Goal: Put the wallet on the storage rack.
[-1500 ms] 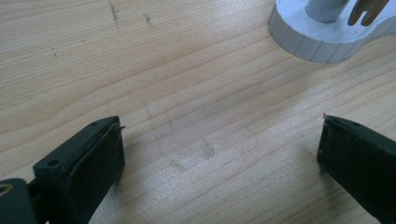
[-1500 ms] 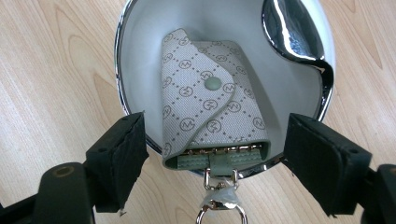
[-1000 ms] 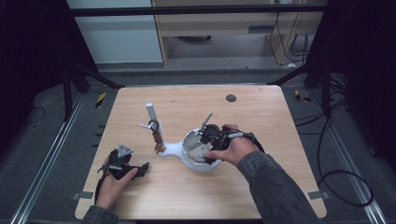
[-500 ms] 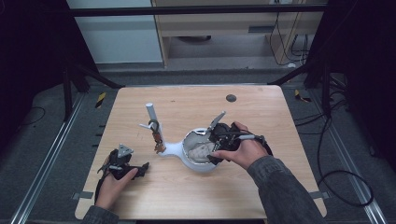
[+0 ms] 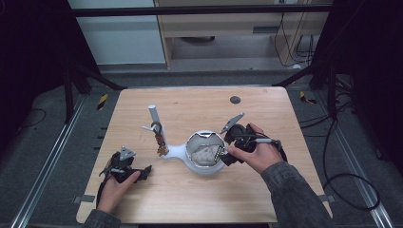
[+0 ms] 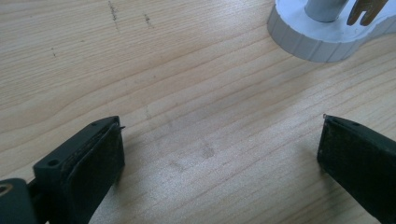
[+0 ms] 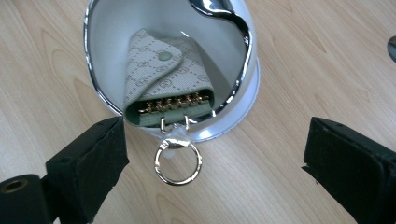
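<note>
A: Your left hand-held gripper (image 5: 124, 169) rests near the desk's (image 5: 190, 102) front-left corner, jaws apart on bare wood, the white stand (image 5: 164, 142) just beyond.

B: And the right?

A: Your right hand-held gripper (image 7: 210, 163) hangs wide open at the white dish (image 7: 243, 93). The key case (image 7: 163, 79) lies inside, its ring (image 7: 178, 163) hanging over the rim. I'd say you're about to pinch that ring; open desk to the right for pulling away

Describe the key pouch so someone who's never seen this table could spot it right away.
On the wooden table, find the white bowl-shaped dish with a chrome rim, beside the right gripper. The key pouch lies inside it: pale patterned fabric with a snap button, a row of gold hooks, and a metal ring hanging over the rim.
</note>
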The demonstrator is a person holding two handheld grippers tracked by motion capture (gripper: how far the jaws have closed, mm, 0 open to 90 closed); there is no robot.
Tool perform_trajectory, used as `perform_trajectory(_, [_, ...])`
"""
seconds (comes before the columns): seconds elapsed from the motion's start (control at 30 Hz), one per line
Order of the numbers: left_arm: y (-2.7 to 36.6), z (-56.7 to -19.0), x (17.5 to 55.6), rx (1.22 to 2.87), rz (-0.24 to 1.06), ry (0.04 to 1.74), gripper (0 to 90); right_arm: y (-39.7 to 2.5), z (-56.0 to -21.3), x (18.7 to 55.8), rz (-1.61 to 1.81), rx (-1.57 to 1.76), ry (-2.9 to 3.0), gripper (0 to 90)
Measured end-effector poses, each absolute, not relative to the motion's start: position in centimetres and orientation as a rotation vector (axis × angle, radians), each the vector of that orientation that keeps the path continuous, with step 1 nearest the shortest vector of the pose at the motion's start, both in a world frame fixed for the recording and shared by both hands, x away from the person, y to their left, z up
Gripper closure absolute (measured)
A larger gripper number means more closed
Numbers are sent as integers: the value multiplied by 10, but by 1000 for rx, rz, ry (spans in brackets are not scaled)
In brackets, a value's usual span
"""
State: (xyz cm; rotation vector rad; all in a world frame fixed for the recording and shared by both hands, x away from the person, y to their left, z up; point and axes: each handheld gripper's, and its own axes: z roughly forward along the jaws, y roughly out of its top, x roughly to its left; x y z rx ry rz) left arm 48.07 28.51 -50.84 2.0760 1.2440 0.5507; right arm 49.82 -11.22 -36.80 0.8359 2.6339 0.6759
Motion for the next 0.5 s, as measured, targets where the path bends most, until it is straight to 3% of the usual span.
perform_trajectory(0.5, [285,-508,480,2077,550,1245,0,-147,-374,495,754,924,2537,78])
